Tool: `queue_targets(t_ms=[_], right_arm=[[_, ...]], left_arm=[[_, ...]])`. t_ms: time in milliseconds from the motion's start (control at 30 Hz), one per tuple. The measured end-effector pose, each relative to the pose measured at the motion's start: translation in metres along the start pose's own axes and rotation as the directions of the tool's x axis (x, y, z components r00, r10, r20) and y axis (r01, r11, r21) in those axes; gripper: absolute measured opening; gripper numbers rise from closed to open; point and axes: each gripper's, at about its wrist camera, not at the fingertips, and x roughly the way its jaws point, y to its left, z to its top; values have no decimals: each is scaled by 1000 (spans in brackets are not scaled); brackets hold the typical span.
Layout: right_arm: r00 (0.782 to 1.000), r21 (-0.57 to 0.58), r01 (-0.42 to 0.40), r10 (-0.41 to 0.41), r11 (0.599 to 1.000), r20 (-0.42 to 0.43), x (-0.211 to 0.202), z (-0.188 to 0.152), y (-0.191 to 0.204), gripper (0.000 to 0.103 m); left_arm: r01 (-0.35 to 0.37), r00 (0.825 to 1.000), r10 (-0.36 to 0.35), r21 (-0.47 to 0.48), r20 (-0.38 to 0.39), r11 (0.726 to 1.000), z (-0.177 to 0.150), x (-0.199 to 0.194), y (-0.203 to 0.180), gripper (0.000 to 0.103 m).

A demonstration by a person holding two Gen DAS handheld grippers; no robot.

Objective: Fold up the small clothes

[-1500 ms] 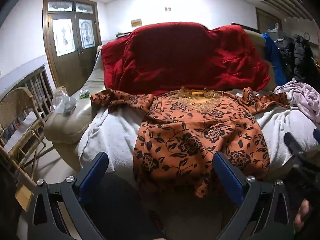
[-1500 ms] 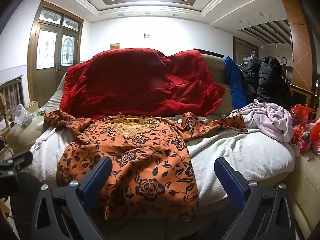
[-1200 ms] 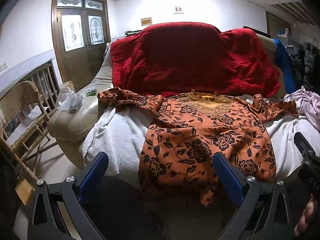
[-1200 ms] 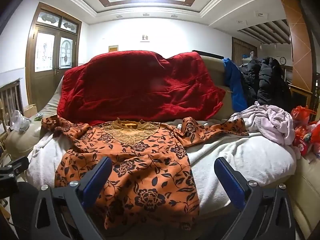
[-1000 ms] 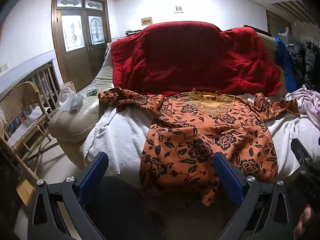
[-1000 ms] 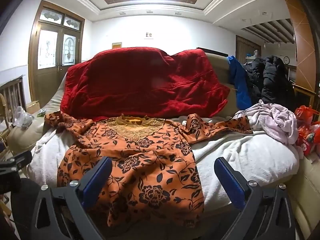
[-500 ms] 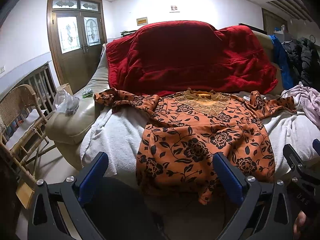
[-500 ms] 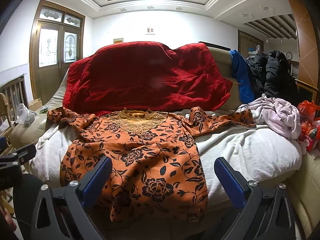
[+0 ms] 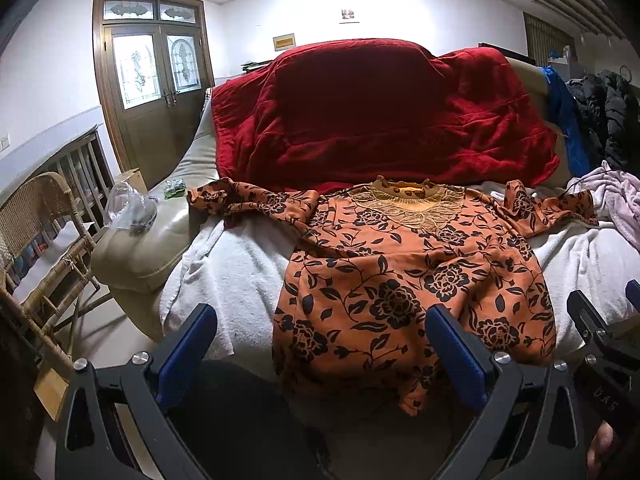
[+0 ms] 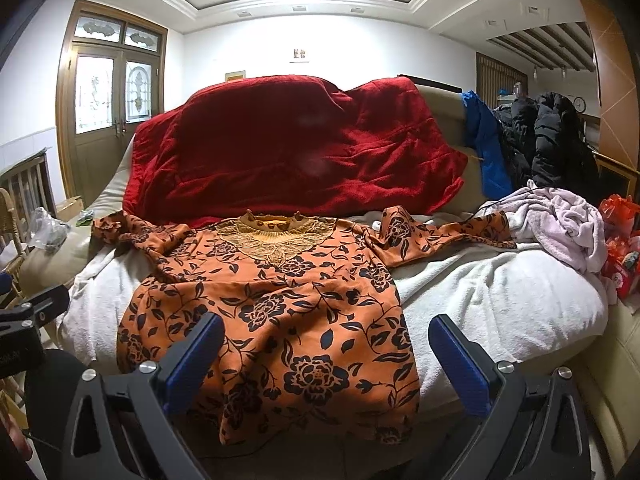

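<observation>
The orange floral blouse [image 10: 276, 308] lies spread face up on a white towel [image 10: 500, 292] that covers the sofa seat, with the neckline toward the red blanket [image 10: 296, 148] and the hem hanging a little over the front edge. The left gripper [image 9: 320, 348] and the right gripper [image 10: 326, 356] both hover in front of the hem with their blue fingers wide apart and nothing between them. The step in hand seems to be the approach for the first fold. To do it well, I think each gripper should take one sleeve near its cuff and bring it across the chest, the left one for the sleeve toward the sofa arm [image 9: 132, 256], the right one for the sleeve near the pale pink garment [image 10: 564, 224]. The pinch should catch only the blouse, not the towel below. The fabric looks thin and slippery, with black roses and leaves on orange and a beige lace panel [image 10: 276, 240] at the collar; both sleeves are crumpled and partly twisted, so they probably need smoothing first.
</observation>
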Motion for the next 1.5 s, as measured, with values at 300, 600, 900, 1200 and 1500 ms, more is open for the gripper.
queue_targets(t_ms=[300, 600, 900, 1200, 1500], right_arm=[[1000, 2, 1, -1, 1000, -4, 5, 0, 0, 103], [1000, 9, -2, 2, 1000, -20, 19, -1, 0, 103], [999, 19, -5, 6, 1000, -42, 27, -3, -4, 103], [998, 28, 4, -3, 1000, -62, 46, 1, -9, 103], [997, 52, 10, -6, 999, -72, 66, 11, -17, 103]], left_arm=[[-7, 1000, 7, 7, -2, 1000, 2, 10, -1, 103], [-12, 1000, 12, 12, -10, 1000, 3, 16, -4, 103], [-18, 999, 19, 22, -28, 1000, 3, 25, -8, 103], [-30, 999, 31, 41, -36, 999, 12, 40, -17, 103], [-27, 998, 30, 55, -54, 998, 19, 58, -28, 103]])
